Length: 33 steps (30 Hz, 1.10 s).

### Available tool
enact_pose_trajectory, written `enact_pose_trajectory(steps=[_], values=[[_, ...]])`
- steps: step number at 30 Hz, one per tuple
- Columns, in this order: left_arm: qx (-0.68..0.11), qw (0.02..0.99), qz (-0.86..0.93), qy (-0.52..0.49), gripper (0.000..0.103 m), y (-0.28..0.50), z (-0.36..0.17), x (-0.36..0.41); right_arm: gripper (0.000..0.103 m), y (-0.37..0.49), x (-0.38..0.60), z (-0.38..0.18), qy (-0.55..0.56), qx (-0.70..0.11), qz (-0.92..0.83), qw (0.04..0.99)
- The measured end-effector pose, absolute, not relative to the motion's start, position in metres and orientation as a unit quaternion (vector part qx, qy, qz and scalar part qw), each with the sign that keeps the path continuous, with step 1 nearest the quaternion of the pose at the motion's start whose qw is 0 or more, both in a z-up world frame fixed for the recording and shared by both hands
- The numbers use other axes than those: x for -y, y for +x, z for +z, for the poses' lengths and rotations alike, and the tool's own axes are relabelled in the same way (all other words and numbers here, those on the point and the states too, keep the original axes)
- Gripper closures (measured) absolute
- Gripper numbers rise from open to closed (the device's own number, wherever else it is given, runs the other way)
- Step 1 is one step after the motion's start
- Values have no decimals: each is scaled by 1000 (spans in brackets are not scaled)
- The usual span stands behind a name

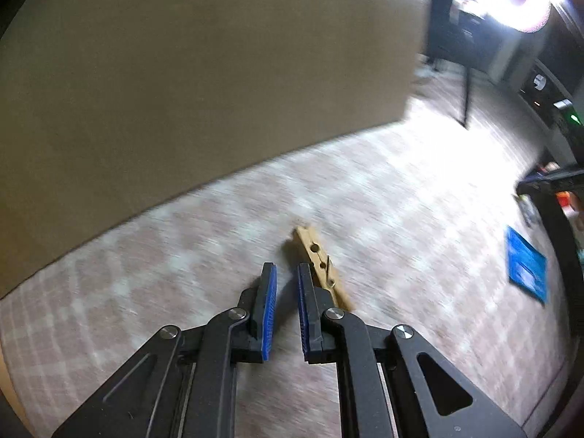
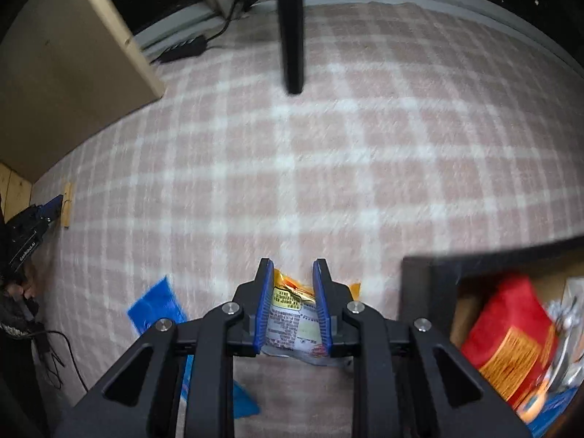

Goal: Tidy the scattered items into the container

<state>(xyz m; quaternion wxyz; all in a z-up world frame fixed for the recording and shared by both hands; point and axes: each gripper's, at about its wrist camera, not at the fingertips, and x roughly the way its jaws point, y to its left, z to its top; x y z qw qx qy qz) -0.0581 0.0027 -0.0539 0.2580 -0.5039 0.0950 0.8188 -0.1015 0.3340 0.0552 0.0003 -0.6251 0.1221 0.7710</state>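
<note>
While your left gripper (image 1: 286, 273) hangs parted and empty just beside the wooden clothespin (image 1: 321, 266) on the checked carpet (image 1: 383, 189), your right gripper (image 2: 294, 270) straddles the snack packet (image 2: 292, 314), contact unclear. The container (image 2: 430, 273) lies to the right, holding a red bag (image 2: 511, 339).

Left hand-held gripper (image 1: 286, 273) slightly parted; right hand-held gripper (image 2: 294, 270) clamped.

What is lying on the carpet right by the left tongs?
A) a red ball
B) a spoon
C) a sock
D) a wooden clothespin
D: a wooden clothespin with a metal spring lies on the checked carpet, just beside the right finger of the open left tongs, not between the fingers.
</note>
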Motion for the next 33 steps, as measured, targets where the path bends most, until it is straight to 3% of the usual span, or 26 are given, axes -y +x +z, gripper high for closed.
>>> enact_pose_trajectory(steps=[9,13,16,18,20,22,23,30,33], values=[[-134,332,789,-500,90,52,-62,-54,71,-30,-292,64,-614,-164,770,-63],[-139,354,775,-504,87,-37,-36,-69,70,4,-276,65,-622,-192,744,-147],[-130,321,794,-499,86,-48,-16,-47,69,24,-289,86,-587,-147,789,-113],[-99,289,813,-496,87,-60,-10,-34,62,21,-310,91,-570,-133,806,-91],[-72,261,824,-498,80,-76,-6,-26,54,20,-325,89,-571,-156,801,-91],[-46,240,828,-504,63,-91,-5,-20,42,15,-320,88,-570,-163,801,-86],[-34,233,828,-508,61,-98,-7,-19,38,14,-314,88,-573,-156,801,-78],[-38,200,826,-525,60,-129,-11,-40,37,6,-283,77,-596,-140,789,-41],[-49,196,824,-529,60,-134,-15,-46,31,3,-281,78,-594,-145,791,-31]])
